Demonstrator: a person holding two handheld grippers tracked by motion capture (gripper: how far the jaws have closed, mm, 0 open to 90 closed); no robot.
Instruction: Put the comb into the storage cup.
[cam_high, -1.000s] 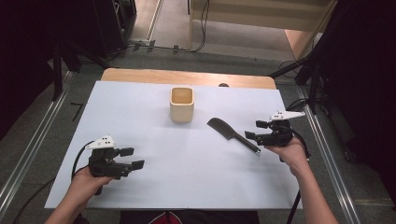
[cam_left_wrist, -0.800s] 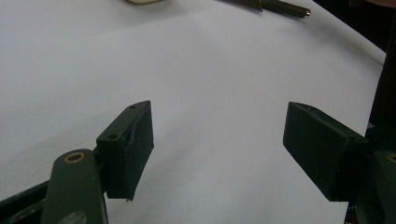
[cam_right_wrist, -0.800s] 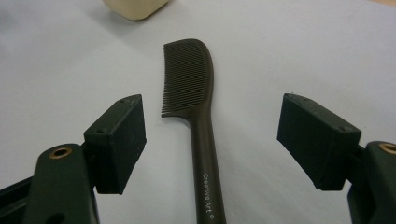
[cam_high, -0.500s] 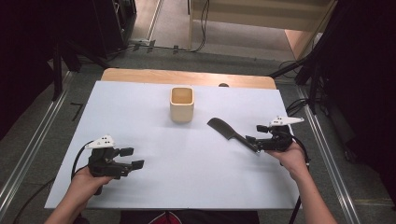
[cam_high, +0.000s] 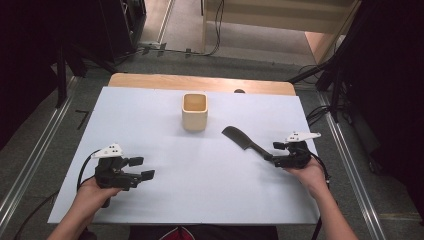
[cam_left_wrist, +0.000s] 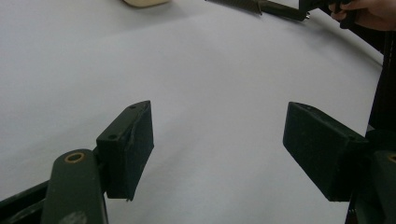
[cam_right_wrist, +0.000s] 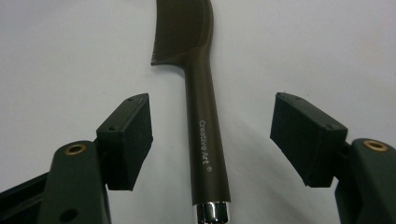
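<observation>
We take the cup (cam_high: 194, 111) as our landmark: it stands upright on the white sheet (cam_high: 200, 185), toward the far side and near the middle.

The comb (cam_high: 245, 141) lies flat on the sheet, just right of the cup and a little nearer to us. Its toothed head points back toward the cup, and its handle runs away from the cup toward our right hand.

Our right gripper (cam_high: 270, 156) sits at the far end of that handle, on the side away from the cup. In the right gripper view the comb (cam_right_wrist: 204, 116) runs straight up between the jaws, its handle centred in the gap with white sheet showing on either side. The right gripper (cam_right_wrist: 210, 140) has just been closing a little, with the handle between the jaws, yet they stand wide and the pads (cam_right_wrist: 132, 140) do not touch it.

Our left gripper (cam_high: 142, 168) is well apart from the cup, left of it and much nearer to us, low over bare sheet. In its own view the left gripper (cam_left_wrist: 219, 149) stands wide with nothing between the jaws.
</observation>
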